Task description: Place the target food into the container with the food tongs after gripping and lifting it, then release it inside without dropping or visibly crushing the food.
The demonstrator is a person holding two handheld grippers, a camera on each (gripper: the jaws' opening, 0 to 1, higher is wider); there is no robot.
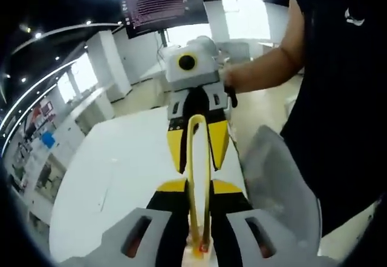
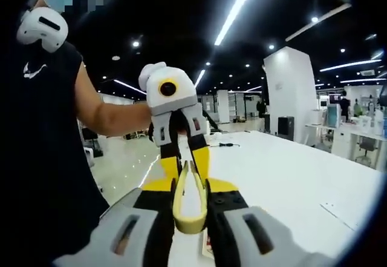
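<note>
— What can't you make out from your end?

— Mostly the far side of the table. In the left gripper view a greyish, see-through shape lies at its edge, cut off by the person's dark clothing, and I can't say what it is. There's also a small orange-red speck right at the tips of the food tongs, too small for me to identify.

— And the tongs themselves?

— They're yellow and held in the air above the table. Their long axis runs straight from one gripper to the other. The closed bend points at the right gripper, and the two tips point back towards the left gripper.

— Who's holding them?

— In the right gripper view the bend sits snug between that gripper's jaws, which are narrow and pressed on it. The left gripper's jaws are narrow too and flank the tip end closely. I can't tell whether they really press the arms or only sit beside them.
</note>
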